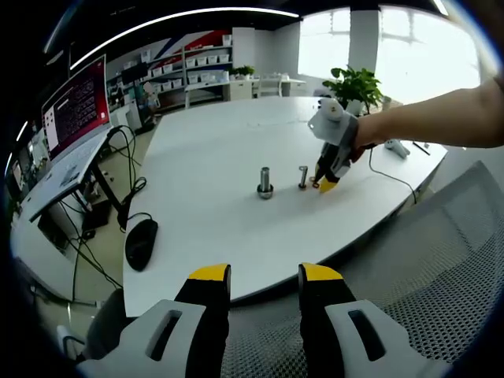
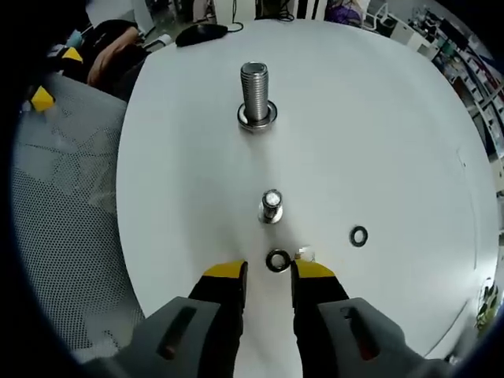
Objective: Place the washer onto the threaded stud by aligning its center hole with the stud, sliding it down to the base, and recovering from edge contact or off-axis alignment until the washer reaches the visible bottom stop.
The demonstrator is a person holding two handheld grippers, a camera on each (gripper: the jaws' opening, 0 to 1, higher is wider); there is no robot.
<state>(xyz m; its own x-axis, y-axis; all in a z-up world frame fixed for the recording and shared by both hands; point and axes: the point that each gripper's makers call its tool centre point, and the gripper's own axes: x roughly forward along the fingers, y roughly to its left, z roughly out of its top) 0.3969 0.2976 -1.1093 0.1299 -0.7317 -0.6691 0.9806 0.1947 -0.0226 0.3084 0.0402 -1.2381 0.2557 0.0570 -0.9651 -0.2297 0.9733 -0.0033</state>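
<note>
Dark flat ring of a washer point(image 2: 277, 261), centre hole visible, lying on the white bench point(image 2: 378, 142) just beyond the right tool point(image 2: 269, 273), its yellow-tipped jaws apart and gripping nothing. Just past it, upright, a small threaded stud point(image 2: 271, 205); farther off, a larger stud point(image 2: 255, 93). To the right, a second washer point(image 2: 359, 235). Left tool point(image 1: 264, 275) open too, empty, short of the bench's near edge.
</note>
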